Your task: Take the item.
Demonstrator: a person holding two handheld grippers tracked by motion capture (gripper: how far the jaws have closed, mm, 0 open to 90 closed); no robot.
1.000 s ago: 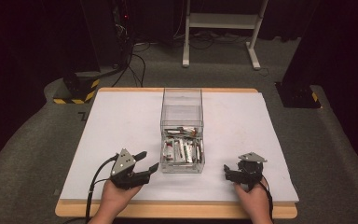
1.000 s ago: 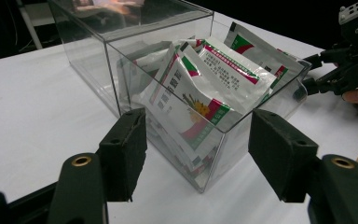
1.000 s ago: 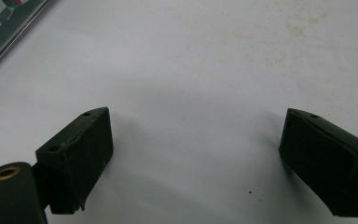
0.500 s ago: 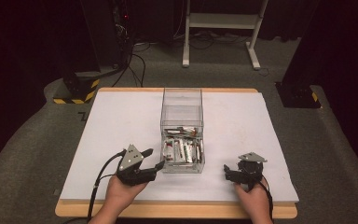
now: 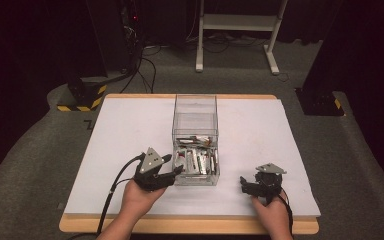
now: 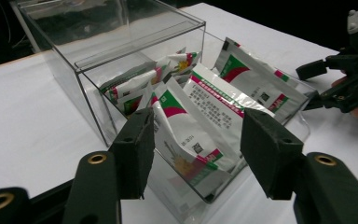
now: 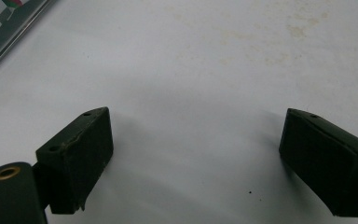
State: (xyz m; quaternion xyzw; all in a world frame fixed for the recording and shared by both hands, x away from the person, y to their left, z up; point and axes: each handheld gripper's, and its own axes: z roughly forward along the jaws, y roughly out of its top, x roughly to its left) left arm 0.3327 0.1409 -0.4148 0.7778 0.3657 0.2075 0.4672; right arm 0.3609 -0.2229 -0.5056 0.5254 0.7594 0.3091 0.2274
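A clear plastic box (image 5: 195, 140) stands in the middle of the white worktop (image 5: 120, 130), its long side running away from the person. Its far half carries a clear lid, its near half is uncovered, and that near half holds a loose pile of sachets (image 5: 196, 160), white packets with red and green print.

The left tool (image 5: 174, 165) sits at the near left corner of the box, its tips pointing at the box's left wall. In the left gripper view (image 6: 193, 144) the two black jaws stand well apart and frame that corner: the clear wall and the sachets (image 6: 200, 121) behind it lie between and just beyond the pads, with one packet leaning against the inside of the wall. The pads press on nothing. These jaws have just been closing somewhat, but with a wide gap left, and they hold nothing.

The right tool (image 5: 245, 184) rests near the front edge of the worktop, to the right of the box and clearly apart from it, tips turned toward the box. In the right gripper view (image 7: 196, 158) its jaws are spread wide over bare white worktop (image 7: 205, 70), empty, with a corner of the box (image 7: 9, 28) at the upper left edge.
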